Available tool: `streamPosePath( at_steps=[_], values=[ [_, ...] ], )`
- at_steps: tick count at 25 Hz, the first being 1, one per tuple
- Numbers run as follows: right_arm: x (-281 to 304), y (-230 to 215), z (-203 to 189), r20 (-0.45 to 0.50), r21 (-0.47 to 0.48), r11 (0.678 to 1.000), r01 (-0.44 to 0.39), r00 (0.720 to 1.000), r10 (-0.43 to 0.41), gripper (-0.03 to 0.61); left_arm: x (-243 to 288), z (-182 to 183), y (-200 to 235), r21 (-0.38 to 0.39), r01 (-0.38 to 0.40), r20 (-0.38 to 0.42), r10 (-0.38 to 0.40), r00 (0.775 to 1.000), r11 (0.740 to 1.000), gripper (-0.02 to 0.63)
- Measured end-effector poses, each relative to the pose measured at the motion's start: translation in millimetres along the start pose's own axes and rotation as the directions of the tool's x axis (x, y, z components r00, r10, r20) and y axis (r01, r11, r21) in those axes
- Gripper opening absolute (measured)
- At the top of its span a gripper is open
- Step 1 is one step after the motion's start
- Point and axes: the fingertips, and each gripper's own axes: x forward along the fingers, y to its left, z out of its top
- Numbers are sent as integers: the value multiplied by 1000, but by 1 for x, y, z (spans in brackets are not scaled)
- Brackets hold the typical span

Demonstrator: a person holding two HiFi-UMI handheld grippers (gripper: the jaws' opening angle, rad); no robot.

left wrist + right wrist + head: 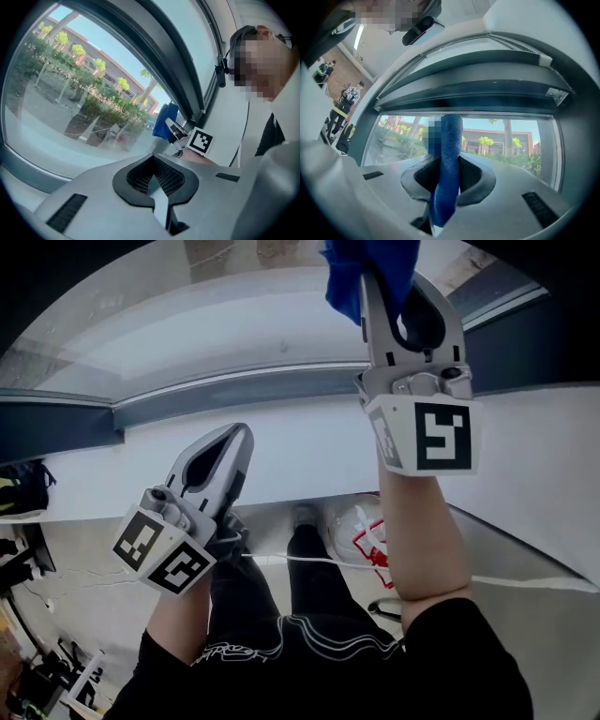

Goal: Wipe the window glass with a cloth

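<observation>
My right gripper (398, 292) is raised at the top of the head view, shut on a blue cloth (361, 268) held up against the window glass (234, 324). In the right gripper view the cloth (450, 140) stands upright between the jaws of the right gripper (447, 180), with the glass (497, 136) just ahead. I cannot tell if the cloth touches the pane. My left gripper (234, 439) hangs lower, over the white sill (309, 451). This left gripper (157, 187) is shut with nothing between its jaws. From it I see the cloth (165, 121) by the glass (70, 93).
A dark window frame (234, 395) runs below the pane. On the floor lie a white plastic bag with red print (361, 531) and a white cable (309, 561). Dark bags (23, 488) sit at the left. Other people (347, 101) stand far off indoors.
</observation>
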Motion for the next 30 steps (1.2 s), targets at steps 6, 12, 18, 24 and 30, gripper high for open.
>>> streamPosePath(
  at_steps=[6,12,18,24,30],
  values=[
    [-25,-68,-11,-25,-34,995,93,995,-93,63,40,-5,-29,18,53,-29,-53,998,998,6],
    [-42,-119,-25,-46,-29,981,189,981,-190,63,72,-6,-48,41,103,-50,-101,994,994,6],
    [-51,-144,-30,-52,-31,972,234,970,-236,63,88,-5,-63,62,124,-66,-120,991,990,6],
    [-58,-129,-26,-31,-33,975,221,974,-222,63,88,-3,-61,64,140,-40,-138,990,988,6],
    [-70,-56,-32,-66,23,989,147,987,-145,63,49,6,-24,51,101,-3,-101,995,994,6]
  ],
)
